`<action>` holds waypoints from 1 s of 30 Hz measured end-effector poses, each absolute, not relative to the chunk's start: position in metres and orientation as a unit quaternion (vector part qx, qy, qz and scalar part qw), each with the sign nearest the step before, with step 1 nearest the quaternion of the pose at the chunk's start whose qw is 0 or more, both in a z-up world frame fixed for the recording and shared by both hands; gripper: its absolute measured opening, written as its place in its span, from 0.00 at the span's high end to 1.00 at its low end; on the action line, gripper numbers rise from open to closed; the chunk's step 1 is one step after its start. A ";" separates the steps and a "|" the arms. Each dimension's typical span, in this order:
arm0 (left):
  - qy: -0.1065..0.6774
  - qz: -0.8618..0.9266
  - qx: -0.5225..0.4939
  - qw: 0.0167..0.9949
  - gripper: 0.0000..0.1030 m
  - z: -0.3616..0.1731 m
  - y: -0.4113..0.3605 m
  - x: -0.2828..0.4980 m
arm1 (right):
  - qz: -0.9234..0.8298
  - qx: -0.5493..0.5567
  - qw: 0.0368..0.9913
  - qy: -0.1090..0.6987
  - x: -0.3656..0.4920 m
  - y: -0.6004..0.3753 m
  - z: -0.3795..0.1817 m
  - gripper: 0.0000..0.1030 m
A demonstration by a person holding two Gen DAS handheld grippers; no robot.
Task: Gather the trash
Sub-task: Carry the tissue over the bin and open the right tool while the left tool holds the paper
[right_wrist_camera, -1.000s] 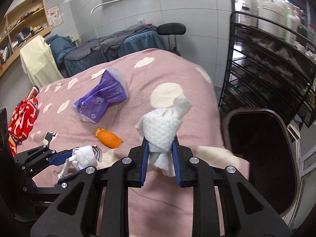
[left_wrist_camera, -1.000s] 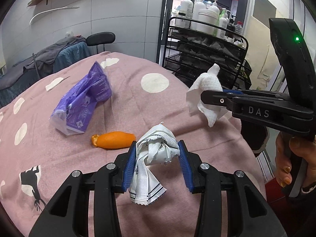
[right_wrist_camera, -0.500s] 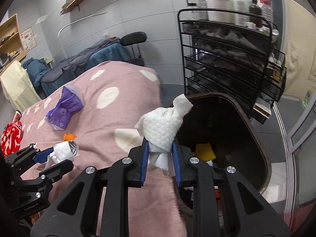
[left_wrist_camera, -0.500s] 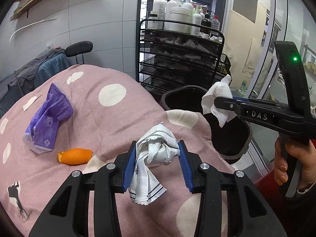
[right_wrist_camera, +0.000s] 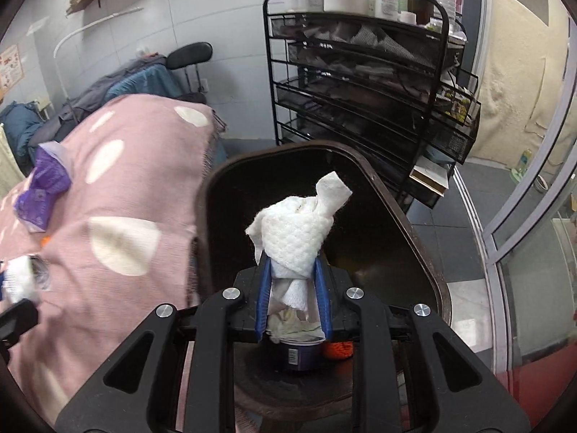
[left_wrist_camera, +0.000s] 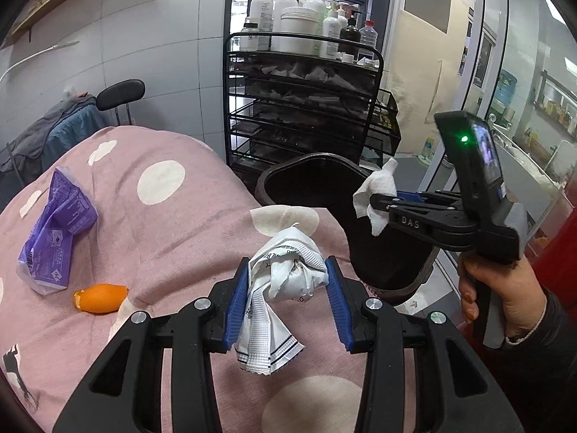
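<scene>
Open bin [right_wrist_camera: 404, 223] mouth, rack [right_wrist_camera: 360, 83] behind

The left gripper [left_wrist_camera: 286, 299] clamps a crumpled white wrapper [left_wrist_camera: 279, 288] at lower centre; at right, the right gripper [left_wrist_camera: 375, 202] holds a white tissue [left_wrist_camera: 375, 195] over the dark bin [left_wrist_camera: 306, 180]

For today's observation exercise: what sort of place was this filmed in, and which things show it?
Probably a massage or beauty parlour: a treatment bed under a pink spotted blanket, a black wire trolley topped with pump bottles, and a glass shopfront door.
</scene>
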State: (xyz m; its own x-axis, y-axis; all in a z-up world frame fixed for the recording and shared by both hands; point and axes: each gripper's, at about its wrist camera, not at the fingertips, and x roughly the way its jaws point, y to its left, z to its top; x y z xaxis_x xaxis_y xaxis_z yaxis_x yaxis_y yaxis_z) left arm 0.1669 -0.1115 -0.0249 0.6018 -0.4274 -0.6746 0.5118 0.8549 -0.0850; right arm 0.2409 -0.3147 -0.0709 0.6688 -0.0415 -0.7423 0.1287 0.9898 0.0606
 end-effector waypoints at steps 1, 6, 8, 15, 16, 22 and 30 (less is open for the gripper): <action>0.362 -0.265 0.057 0.892 0.60 -0.025 -0.113 0.168 | -0.050 0.053 0.909 0.410 0.245 -0.317 -0.077 0.77; 0.365 -0.269 0.058 0.890 0.60 -0.027 -0.118 0.171 | -0.066 0.054 0.897 0.434 0.259 -0.327 -0.101 0.77; 0.366 -0.271 0.058 0.889 0.60 -0.027 -0.120 0.171 | -0.071 0.055 0.893 0.442 0.265 -0.331 -0.109 0.77; 0.367 -0.277 0.062 0.886 0.60 -0.028 -0.128 0.174 | -0.078 0.056 0.886 0.454 0.274 -0.335 -0.122 0.53; 0.367 -0.278 0.063 0.885 0.60 -0.028 -0.129 0.174 | -0.083 0.055 0.887 0.451 0.273 -0.334 -0.121 0.39; 0.367 -0.283 0.066 0.884 0.60 -0.027 -0.135 0.178 | -0.080 0.063 0.894 0.435 0.265 -0.333 -0.114 0.35; 0.370 -0.296 0.071 0.878 0.60 -0.025 -0.154 0.191 | -0.084 0.076 0.910 0.398 0.237 -0.334 -0.087 0.25</action>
